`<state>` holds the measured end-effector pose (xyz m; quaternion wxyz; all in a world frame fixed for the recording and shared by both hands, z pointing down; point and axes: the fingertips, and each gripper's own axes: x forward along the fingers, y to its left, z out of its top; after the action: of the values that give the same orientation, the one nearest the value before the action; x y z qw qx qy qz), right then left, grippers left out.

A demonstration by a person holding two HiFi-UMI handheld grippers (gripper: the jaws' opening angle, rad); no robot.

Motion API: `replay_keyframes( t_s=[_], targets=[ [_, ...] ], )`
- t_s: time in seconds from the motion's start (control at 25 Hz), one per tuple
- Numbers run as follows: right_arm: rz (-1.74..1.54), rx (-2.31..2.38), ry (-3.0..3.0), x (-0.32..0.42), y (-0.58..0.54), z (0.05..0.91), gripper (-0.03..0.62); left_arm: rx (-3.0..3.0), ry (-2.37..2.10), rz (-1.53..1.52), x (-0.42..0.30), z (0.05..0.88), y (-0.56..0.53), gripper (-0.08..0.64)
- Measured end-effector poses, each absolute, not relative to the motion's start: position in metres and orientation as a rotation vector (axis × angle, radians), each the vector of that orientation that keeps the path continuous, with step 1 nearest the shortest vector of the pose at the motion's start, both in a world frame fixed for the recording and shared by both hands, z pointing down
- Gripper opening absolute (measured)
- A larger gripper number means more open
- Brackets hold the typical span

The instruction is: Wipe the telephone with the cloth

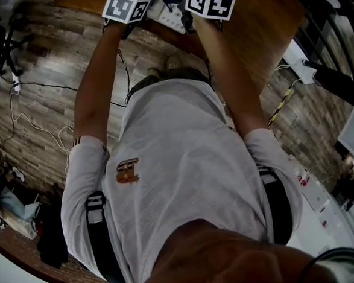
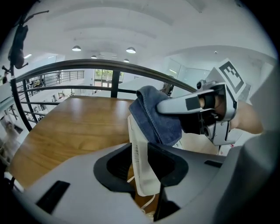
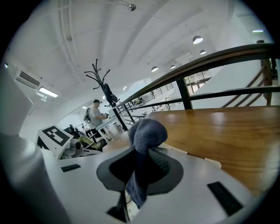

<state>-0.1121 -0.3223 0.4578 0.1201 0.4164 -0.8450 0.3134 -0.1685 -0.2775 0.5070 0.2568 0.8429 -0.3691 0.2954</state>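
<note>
Over the near end of the broad brown wooden table (image 2: 65,131), the job looked to be mid-wipe and not done. The white slab-shaped plastic telephone (image 2: 138,148) stood up on its edge, pinched firmly between the jaws of the left gripper (image 2: 143,175), its thin white cord (image 2: 148,203) trailing below. Against its upper part lay the soft blue cloth (image 2: 153,118), bunched into a pad and clamped tight in the jaws of the right gripper (image 3: 139,173), a loose tail hanging down between them. So contact was made, cloth on telephone, at the top end only. The slotted side and lower half showed uncovered, and by my reckoning those faces were left to do. No dirt or streak was visible, so how much had been cleaned could not be told. Whether the telephone's lower edge rested on the table was hidden too. As for the surroundings: a bright white hall with a high ceiling, a grey-brown wood-plank floor (image 1: 41,105) below, the tabletop smooth and glossy, a dark metal railing (image 2: 87,65) curving just behind it, a black coat stand (image 3: 103,83) well off, a person (image 3: 94,116) standing near that, and small round ceiling lights (image 2: 76,48) overhead.
</note>
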Motion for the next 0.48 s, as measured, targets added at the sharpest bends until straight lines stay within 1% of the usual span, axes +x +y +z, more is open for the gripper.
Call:
replay_keyframes(
  t_s=[0.48],
  targets=[
    [0.886,1.19,-2.392,-0.086,-0.339,0.488,0.072,2.214,-0.949,0.81,-0.159,0.518,-0.289,0.107]
  ],
)
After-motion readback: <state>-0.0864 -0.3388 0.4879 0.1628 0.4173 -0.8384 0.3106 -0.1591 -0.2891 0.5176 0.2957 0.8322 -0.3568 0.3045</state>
